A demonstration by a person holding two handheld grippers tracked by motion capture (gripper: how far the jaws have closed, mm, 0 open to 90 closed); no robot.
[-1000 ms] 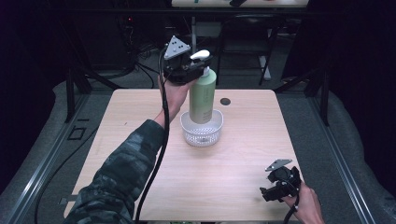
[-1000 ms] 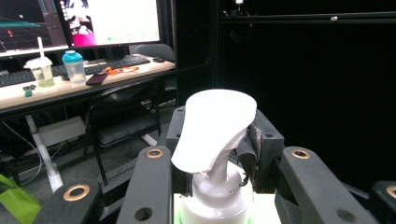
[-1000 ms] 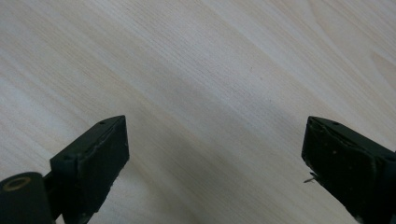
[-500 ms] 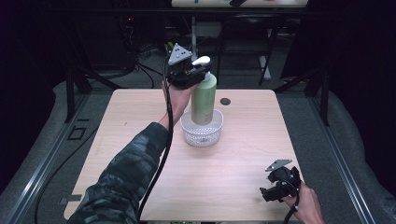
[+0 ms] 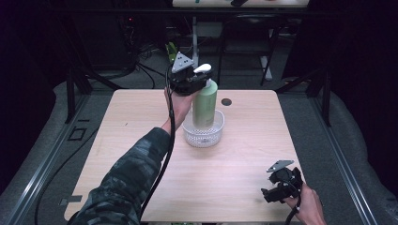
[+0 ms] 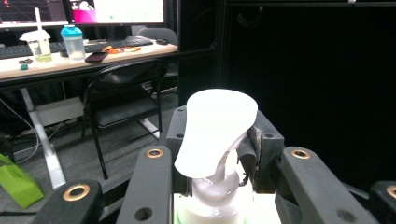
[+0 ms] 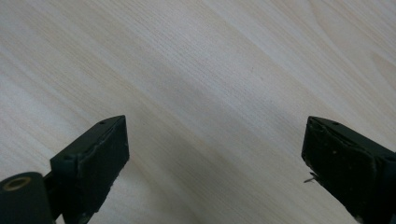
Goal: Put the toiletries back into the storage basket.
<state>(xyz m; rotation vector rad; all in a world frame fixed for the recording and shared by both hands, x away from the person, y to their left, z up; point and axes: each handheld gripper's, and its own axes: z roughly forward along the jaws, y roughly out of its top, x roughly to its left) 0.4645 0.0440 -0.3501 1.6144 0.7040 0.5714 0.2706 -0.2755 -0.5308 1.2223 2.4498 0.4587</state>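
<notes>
Two grippers in my hands. Left gripper (image 5: 191,80) has its jaws clamped on the neck of the green pump bottle (image 5: 205,103), white pump head (image 6: 215,130) sticking up between the fingers (image 6: 148,186). Bottle upright, its base down in the white mesh basket (image 5: 203,135) below the fingers. Right gripper (image 7: 215,163) jaws wide apart, bare wooden table (image 7: 201,70) between them. No readable label on the bottle.
</notes>
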